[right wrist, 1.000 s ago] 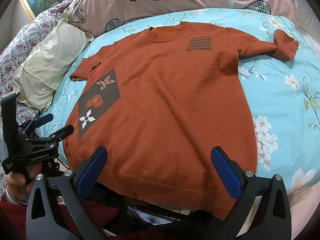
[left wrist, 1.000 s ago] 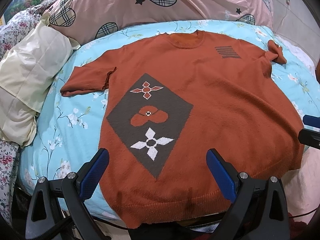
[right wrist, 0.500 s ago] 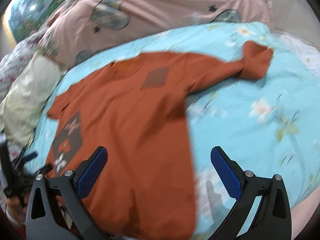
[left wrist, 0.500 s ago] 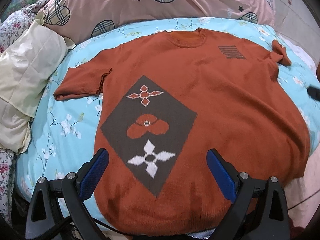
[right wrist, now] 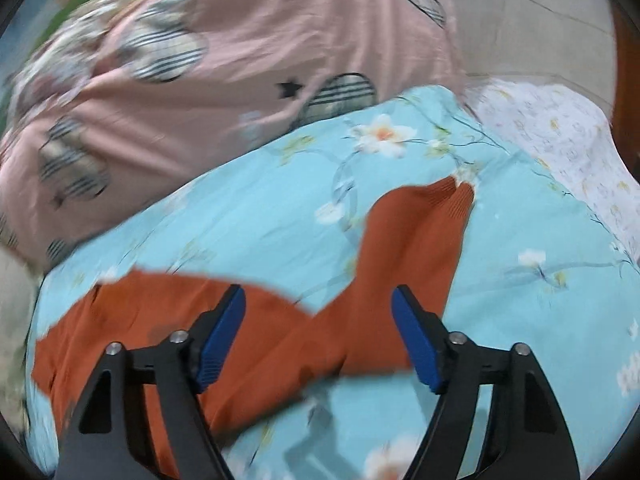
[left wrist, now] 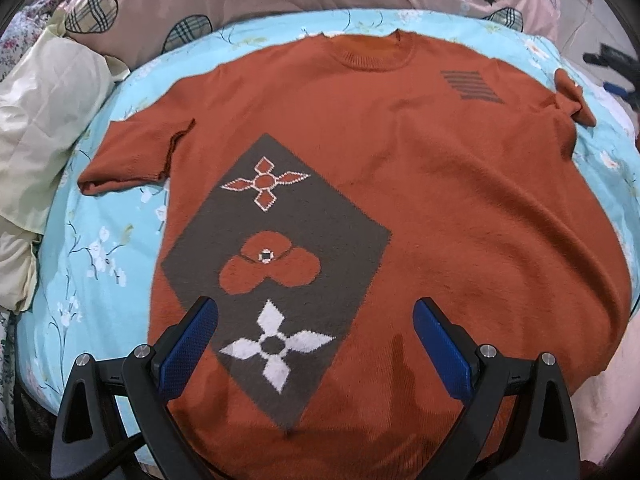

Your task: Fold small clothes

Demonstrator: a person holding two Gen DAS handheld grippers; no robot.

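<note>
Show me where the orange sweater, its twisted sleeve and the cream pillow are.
orange sweater (left wrist: 460, 208): left wrist view, plain chest area.
twisted sleeve (right wrist: 420, 236): right wrist view, middle of the sleeve.
cream pillow (left wrist: 44, 120): left wrist view, its upper face.

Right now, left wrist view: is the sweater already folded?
No. The orange sweater lies spread flat, front up, on the blue floral bedspread, both sleeves out to the sides.
</note>
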